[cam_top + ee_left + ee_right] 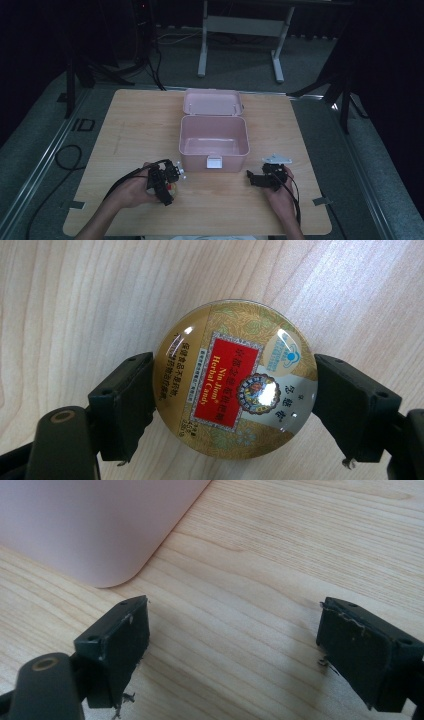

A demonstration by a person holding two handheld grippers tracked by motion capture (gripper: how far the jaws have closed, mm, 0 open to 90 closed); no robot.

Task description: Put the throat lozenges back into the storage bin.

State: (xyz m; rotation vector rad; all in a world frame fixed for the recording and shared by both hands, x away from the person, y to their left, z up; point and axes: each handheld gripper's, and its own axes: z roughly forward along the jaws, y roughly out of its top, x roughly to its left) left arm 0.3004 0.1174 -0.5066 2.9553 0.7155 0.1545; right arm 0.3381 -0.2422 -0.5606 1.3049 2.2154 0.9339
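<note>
A round gold candy tin (235,377) with a red label reading "Nin Jiom Herbal Candy" lies flat on the wooden table. My left gripper (232,402) is shut on it, one black jaw pressed against each side. In the high view the left gripper (167,182) sits at the front left of the pink box, with a bit of the tin (173,188) showing beneath it. My right gripper (255,179) rests low over the table at the box's front right, open with only bare wood between its fingers (122,640).
An open pink plastic box (214,150) stands mid-table, its lid (212,102) folded back and a white latch (214,161) at the front. Its rounded corner (90,525) is close ahead of the right gripper. The table's front edge (200,232) is near both hands.
</note>
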